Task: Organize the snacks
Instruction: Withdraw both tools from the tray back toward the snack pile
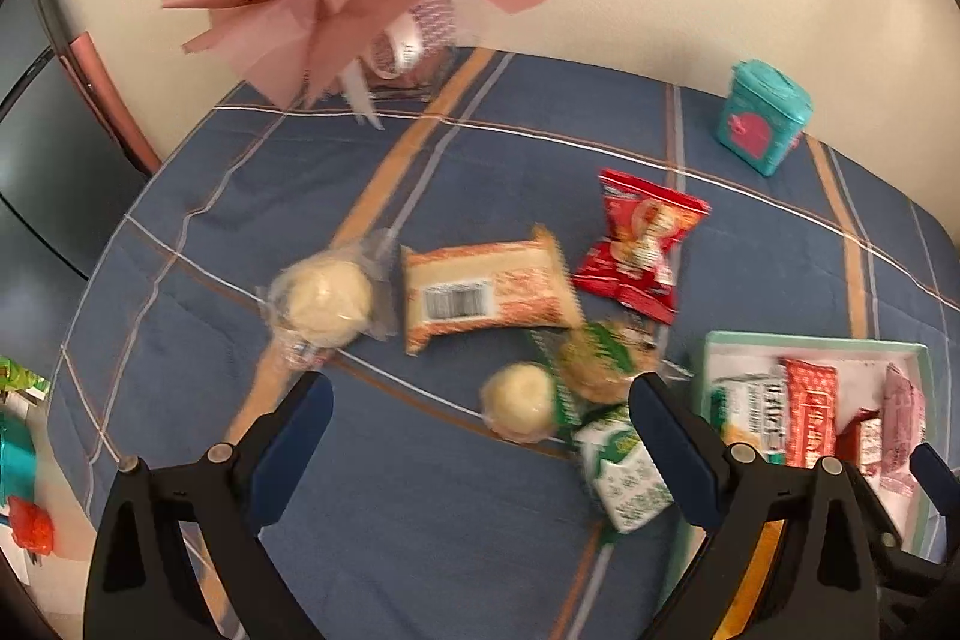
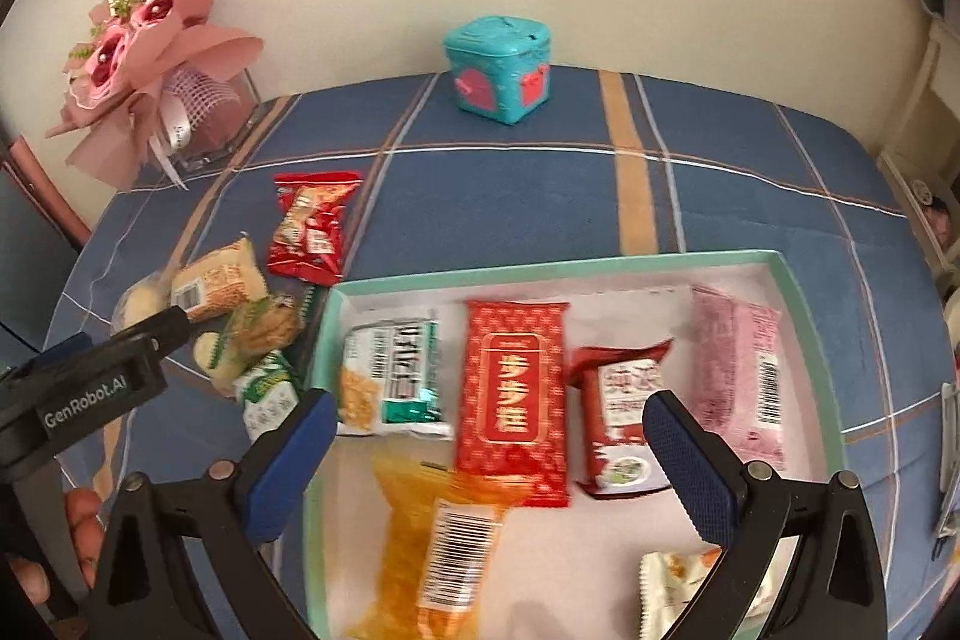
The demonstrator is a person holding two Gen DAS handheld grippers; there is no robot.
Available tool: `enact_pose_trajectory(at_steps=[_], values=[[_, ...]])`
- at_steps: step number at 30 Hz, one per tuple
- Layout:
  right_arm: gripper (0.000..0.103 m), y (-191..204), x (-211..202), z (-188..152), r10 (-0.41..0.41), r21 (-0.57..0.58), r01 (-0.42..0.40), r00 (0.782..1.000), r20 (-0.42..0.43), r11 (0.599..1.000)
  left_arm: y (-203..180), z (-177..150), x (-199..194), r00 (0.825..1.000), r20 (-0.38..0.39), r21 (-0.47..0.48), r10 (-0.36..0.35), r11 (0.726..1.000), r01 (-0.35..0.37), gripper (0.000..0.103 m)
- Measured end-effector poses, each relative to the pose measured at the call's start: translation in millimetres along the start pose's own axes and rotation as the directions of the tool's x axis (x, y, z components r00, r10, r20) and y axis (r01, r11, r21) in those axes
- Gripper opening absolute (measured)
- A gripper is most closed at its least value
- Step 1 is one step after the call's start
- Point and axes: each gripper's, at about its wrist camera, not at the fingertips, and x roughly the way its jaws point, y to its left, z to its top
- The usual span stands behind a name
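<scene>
Six snacks remain outside the tray (image 2: 336,304), clustered on the blue plaid cloth (image 1: 540,130) ahead of your left gripper (image 1: 480,436). Its jaws stand wide apart and hold nothing. Directly between the fingertips, slightly toward the right finger, lies a small round bun (image 1: 521,401). Touching that right finger's inner side is a green-and-white packet (image 1: 624,478), with a green-wrapped biscuit (image 1: 606,358) just beyond it. Farther ahead of the jaws lie an orange packet (image 1: 486,289) with its barcode up, a larger wrapped bun (image 1: 324,304) toward the left finger's side, and a red packet (image 1: 642,244) beyond the right finger.

Your right gripper (image 2: 486,460) hangs over the tray, jaws likewise spread and empty. Between its fingers lie the red wafer pack (image 2: 516,394) and the yellow packet (image 2: 432,532); the green-and-white pack (image 2: 396,376) sits just ahead of its left finger, and a dark red pack (image 2: 618,412) and a pink pack (image 2: 738,376) lie by its right finger. A pale packet (image 2: 678,580) lies under that finger.

Judged from this layout, the step in hand is collection of the next loose snack with the left gripper. The small bun is the nearest candidate. The next move calls for lowering until the fingers straddle it, clear of the green-and-white packet, then closing gently: the bun will likely compress.
</scene>
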Motion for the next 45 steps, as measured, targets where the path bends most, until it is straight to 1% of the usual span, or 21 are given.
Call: enact_pose_trajectory(at_steps=[2,4,7,9,14,19,23,26,29,32,35,37,39,40,42,44,45], values=[[0.103,8.0,-0.4,1.8,0.016,0.002,-0.016,1.000,0.005,1.000,13.0,2.4,1.7,1.000,0.005,-0.011,0.025,1.000,-0.025,0.099],[0.103,22.8,-0.8,4.0,0.016,-0.023,-0.016,1.000,0.007,1.000,24.8,4.4,2.8,0.999,0.009,-0.022,0.045,0.999,-0.045,0.099],[0.103,41.8,-0.9,6.0,0.045,-0.048,-0.045,0.999,0.006,0.998,43.2,6.2,5.4,0.998,0.009,-0.049,0.057,0.997,-0.056,0.099],[0.103,55.7,0.1,7.5,0.080,-0.056,-0.080,0.997,0.006,0.995,57.1,7.2,7.8,0.999,0.005,-0.080,0.054,0.995,-0.053,0.099],[0.103,83.2,6.1,7.5,0.130,-0.078,-0.130,0.992,-0.006,0.988,86.6,9.0,11.2,0.999,0.004,-0.134,0.040,0.990,-0.039,0.099],[0.103,102.6,16.7,4.5,0.153,-0.080,-0.155,0.988,-0.037,0.985,108.9,10.4,13.5,0.999,0.003,-0.178,0.032,0.984,-0.031,0.099],[0.103,115.6,23.5,2.8,0.172,-0.096,-0.177,0.984,-0.054,0.980,116.9,10.5,21.0,0.999,-0.041,-0.201,-0.015,0.980,0.007,0.099],[0.103,119.7,26.7,2.5,0.184,-0.111,-0.188,0.982,-0.052,0.976,112.6,9.6,26.8,0.996,-0.062,-0.202,-0.063,0.978,0.049,0.099],[0.103,120.9,29.9,2.1,0.197,-0.128,-0.204,0.978,-0.063,0.971,98.3,9.9,30.1,0.992,-0.069,-0.165,-0.106,0.982,0.093,0.099],[0.103,118.4,36.8,0.7,0.217,-0.119,-0.226,0.972,-0.088,0.967,81.9,8.9,34.9,0.989,-0.075,-0.114,-0.127,0.986,0.118,0.099],[0.102,115.6,41.5,-1.3,0.244,-0.110,-0.254,0.965,-0.102,0.961,71.5,7.8,40.8,0.985,-0.093,-0.098,-0.147,0.986,0.137,0.099],[0.099,117.2,42.7,-2.2,0.229,-0.131,-0.242,0.968,-0.107,0.961,67.7,7.6,44.9,0.980,-0.109,-0.099,-0.169,0.982,0.158,0.099],[0.090,119.2,43.6,-2.9,0.216,-0.153,-0.231,0.970,-0.111,0.961,63.2,7.4,49.6,0.975,-0.124,-0.095,-0.184,0.980,0.173,0.099],[0.088,119.2,44.2,-3.2,0.214,-0.157,-0.230,0.970,-0.114,0.960,60.8,7.4,52.2,0.973,-0.131,-0.091,-0.192,0.979,0.181,0.099],[0.081,118.8,46.8,-4.1,0.207,-0.159,-0.226,0.970,-0.125,0.961,57.0,7.3,56.1,0.966,-0.143,-0.084,-0.214,0.975,0.204,0.098],[0.074,117.7,49.6,-5.1,0.193,-0.162,-0.214,0.972,-0.134,0.963,50.9,7.6,61.4,0.960,-0.160,-0.071,-0.230,0.973,0.221,0.095],[0.073,117.6,50.5,-5.3,0.192,-0.163,-0.213,0.972,-0.135,0.963,48.5,7.4,63.7,0.959,-0.166,-0.066,-0.231,0.973,0.223,0.090]])
